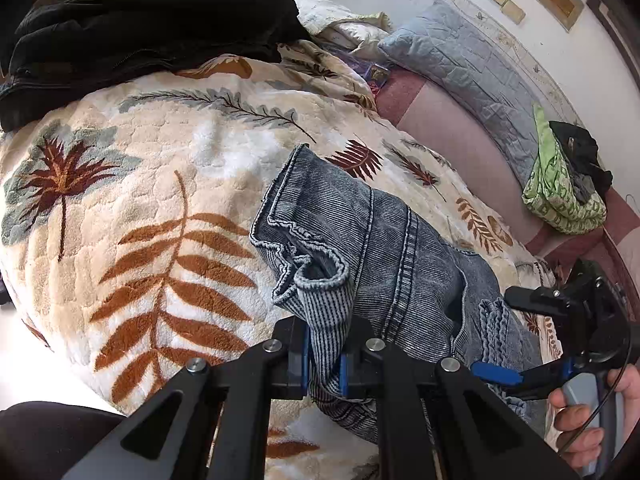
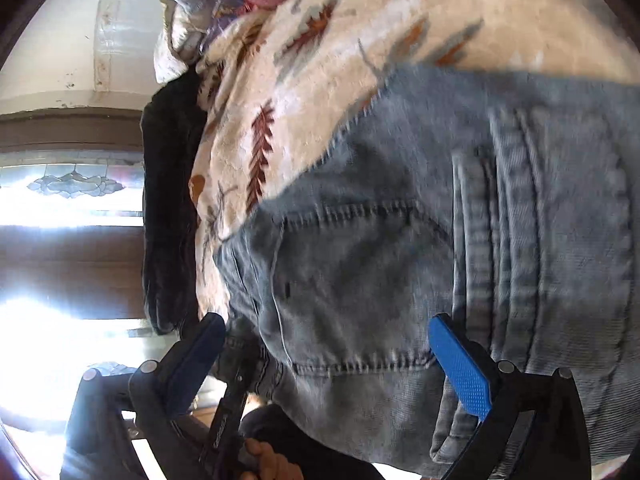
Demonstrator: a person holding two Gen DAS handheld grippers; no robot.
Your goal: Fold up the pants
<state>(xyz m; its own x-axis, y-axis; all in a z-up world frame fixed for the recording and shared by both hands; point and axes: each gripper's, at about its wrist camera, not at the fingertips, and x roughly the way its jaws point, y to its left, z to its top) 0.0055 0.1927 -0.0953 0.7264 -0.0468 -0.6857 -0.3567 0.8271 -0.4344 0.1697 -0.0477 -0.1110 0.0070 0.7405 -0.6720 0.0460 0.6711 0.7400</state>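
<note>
I have one pair of blue denim pants lying bunched on the bed, on the leaf-patterned blanket, toward its near right part, with the two leg hems crumpled together near my left claw. That left claw is closed down on a fold of ribbed hem fabric, the cloth pinched between its blue pads. My right claw stands wide open over the seat of the pants, one blue pad to each side of the back pocket, gripping nothing as far as I can see; its view is blurred, so I cannot tell whether the pads touch the denim. My worry is that the left claw may hold only one layer or one hem, so pulling would drag the legs apart unevenly and twist the fold. If the right claw closes where it is, I judge it could catch the pocket flap alone and the heavy waist would sag out of line. The plush blanket may also ride along with the denim and spoil any crease. Beyond the pants I count one heap of black clothing at the far left, one quilted blue pillow against the far wall, and one green patterned bundle with something dark on it at the far right. Two claws, one garment to fold.
</note>
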